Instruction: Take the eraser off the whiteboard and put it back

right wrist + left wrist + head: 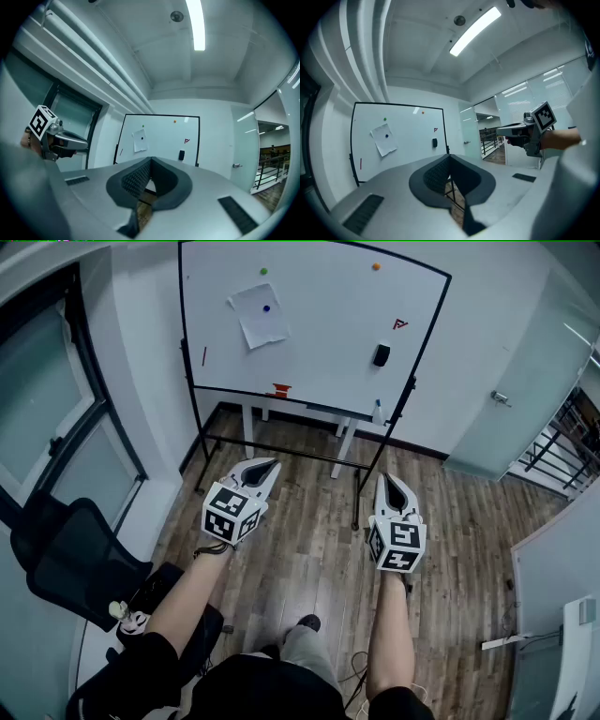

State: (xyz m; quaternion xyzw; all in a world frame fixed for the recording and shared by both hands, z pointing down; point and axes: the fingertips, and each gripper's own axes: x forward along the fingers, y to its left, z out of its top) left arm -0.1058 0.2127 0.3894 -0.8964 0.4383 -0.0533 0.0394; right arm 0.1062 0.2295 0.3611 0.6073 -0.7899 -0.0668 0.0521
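- Eraser (382,354) clings to whiteboard (319,362), right side, probably by magnet; not yet taken.
- Left gripper (265,465), right gripper (386,482): jaws pressed together, empty, level, well short of board; likely approach stance.

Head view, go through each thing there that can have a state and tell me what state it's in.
Eraser: stuck on the whiteboard, not yet taken.
Paper: held to the whiteboard by a blue magnet.
Left gripper: shut, empty.
Right gripper: shut, empty.
Door: closed.
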